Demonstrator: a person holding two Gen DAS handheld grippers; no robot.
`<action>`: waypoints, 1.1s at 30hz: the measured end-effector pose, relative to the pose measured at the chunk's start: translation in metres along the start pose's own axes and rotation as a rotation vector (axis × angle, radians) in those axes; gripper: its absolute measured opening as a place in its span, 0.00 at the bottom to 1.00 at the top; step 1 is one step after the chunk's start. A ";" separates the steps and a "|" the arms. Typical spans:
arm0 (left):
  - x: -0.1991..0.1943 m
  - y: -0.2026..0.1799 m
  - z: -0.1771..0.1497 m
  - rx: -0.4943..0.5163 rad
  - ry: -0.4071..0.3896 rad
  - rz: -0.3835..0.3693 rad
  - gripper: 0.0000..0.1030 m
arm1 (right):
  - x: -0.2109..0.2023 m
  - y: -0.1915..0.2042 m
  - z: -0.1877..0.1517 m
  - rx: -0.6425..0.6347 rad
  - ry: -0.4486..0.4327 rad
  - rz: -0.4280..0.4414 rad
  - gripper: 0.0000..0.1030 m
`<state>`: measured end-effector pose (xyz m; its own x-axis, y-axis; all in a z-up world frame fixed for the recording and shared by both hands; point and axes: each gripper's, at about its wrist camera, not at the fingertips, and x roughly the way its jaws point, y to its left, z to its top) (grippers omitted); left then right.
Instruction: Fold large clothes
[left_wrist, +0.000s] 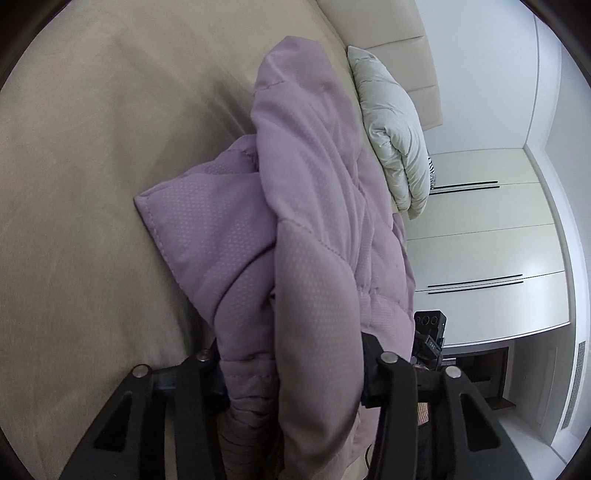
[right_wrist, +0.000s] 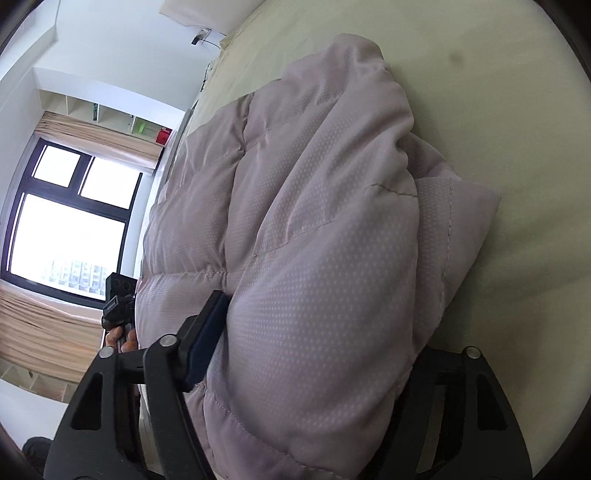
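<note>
A bulky lilac puffer jacket (left_wrist: 306, 221) filled the space between both sets of gripper fingers. Open beige bedsheet (left_wrist: 92, 184) lay beside it, while a folded white puffer jacket (left_wrist: 395, 140) stood near its far end.

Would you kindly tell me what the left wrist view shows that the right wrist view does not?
Only the left wrist view shows the white folded jacket and the white cabinets. Only the right wrist view shows the window, curtains and shelves. Both show the purple jacket on the bed, bulging between each gripper's fingers.
</note>
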<state>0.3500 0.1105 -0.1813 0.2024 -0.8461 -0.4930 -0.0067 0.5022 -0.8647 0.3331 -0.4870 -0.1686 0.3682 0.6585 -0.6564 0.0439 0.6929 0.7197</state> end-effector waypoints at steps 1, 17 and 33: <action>-0.003 -0.003 -0.003 0.007 -0.008 -0.006 0.40 | -0.006 0.003 -0.003 -0.007 -0.019 0.010 0.46; -0.113 -0.037 -0.096 0.091 -0.120 -0.116 0.33 | -0.083 0.106 -0.105 -0.095 -0.223 0.078 0.30; -0.113 0.068 -0.135 -0.091 -0.086 -0.083 0.42 | -0.017 0.059 -0.201 0.180 -0.209 0.153 0.30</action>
<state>0.1947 0.2167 -0.1971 0.2892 -0.8635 -0.4131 -0.0742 0.4101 -0.9090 0.1433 -0.3980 -0.1605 0.5655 0.6636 -0.4897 0.1300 0.5146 0.8475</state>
